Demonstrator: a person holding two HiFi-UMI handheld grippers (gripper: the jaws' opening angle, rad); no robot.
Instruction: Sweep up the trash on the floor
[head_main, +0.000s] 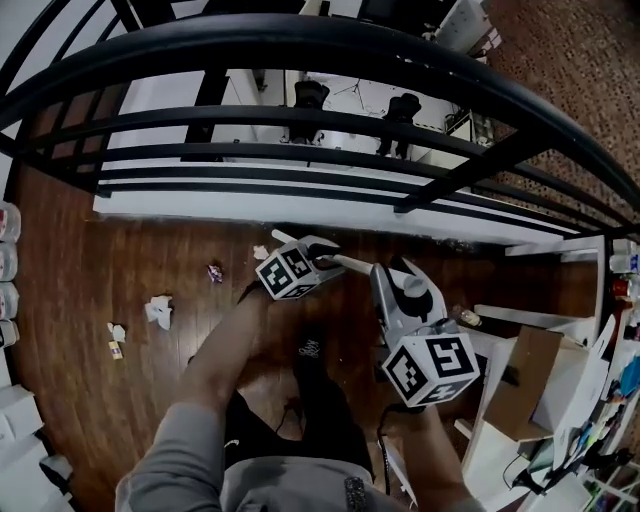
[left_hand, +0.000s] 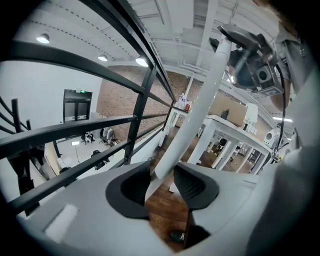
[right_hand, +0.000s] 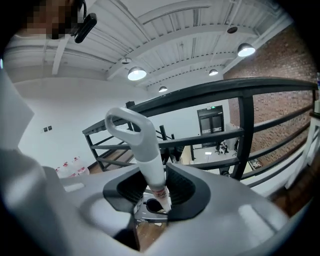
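Observation:
A white broom handle (head_main: 350, 263) runs across both grippers. Its looped top end (right_hand: 135, 135) stands between the pads of my right gripper (right_hand: 150, 189), which is shut on it; in the head view this gripper (head_main: 405, 290) sits right of centre. My left gripper (head_main: 322, 256) is lower down the pole (left_hand: 200, 105), which crosses its jaws (left_hand: 162, 172) at a slant, leaning on the left pad, with a gap on the right. The broom head is not visible. Trash lies on the wooden floor: crumpled white paper (head_main: 160, 310), a small purple wrapper (head_main: 215, 272), a scrap (head_main: 116, 332) and another (head_main: 260, 252).
A black metal railing (head_main: 300, 160) runs along the floor's far edge, just beyond the grippers. White shelving (head_main: 540, 320) and a cardboard box (head_main: 525, 380) crowd the right side. Bottles (head_main: 8, 270) line the left edge. My shoe (head_main: 310, 350) is below the grippers.

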